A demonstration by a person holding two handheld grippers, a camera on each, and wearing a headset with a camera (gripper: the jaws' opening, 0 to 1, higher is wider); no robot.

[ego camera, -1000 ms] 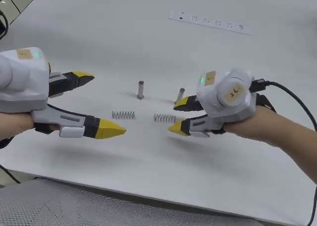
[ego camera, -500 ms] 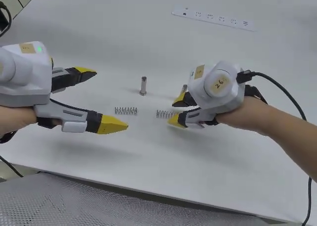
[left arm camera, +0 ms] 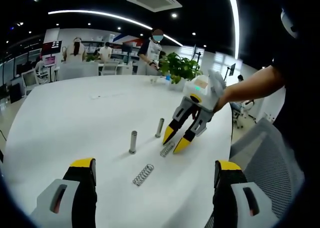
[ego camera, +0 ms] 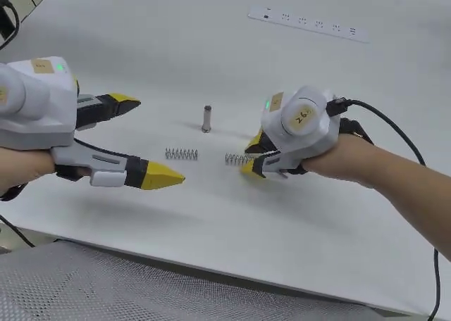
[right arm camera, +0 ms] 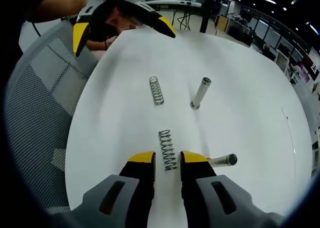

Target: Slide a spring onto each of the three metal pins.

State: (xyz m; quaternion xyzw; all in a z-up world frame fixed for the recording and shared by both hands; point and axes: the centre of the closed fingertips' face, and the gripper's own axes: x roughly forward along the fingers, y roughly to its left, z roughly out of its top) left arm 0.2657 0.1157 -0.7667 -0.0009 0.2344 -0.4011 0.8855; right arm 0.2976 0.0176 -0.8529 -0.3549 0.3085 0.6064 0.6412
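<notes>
Right tongs (right arm camera: 167,159): the jaws are spread only a little and sit low over the table. They straddle one end of a spring with a thin gap on each side and do not pinch it.
Left tongs (left arm camera: 155,164): the jaws are spread wide and hold nothing. They are raised above the table on the person's left, with the yellow tips pointing toward the work.
Near spring (right arm camera: 168,149): it lies flat on the table. One end is between the right tongs' yellow tips and the rest runs out ahead of them.
Second spring (ego camera: 181,154): it lies flat between the two pairs of tongs and touches neither.
First pin (ego camera: 206,118): it stands upright and bare just beyond the second spring.
Second pin (right arm camera: 222,160): it is bare and sits just beside the outer side of one right jaw. The left gripper view shows it upright.
Table (ego camera: 232,46): white, with a power strip (ego camera: 308,24) lying far back.
Cable (ego camera: 394,134): black, it runs from the right tongs' housing along the person's forearm.
Mesh chair (ego camera: 106,286): grey, it is at the table's near edge.
</notes>
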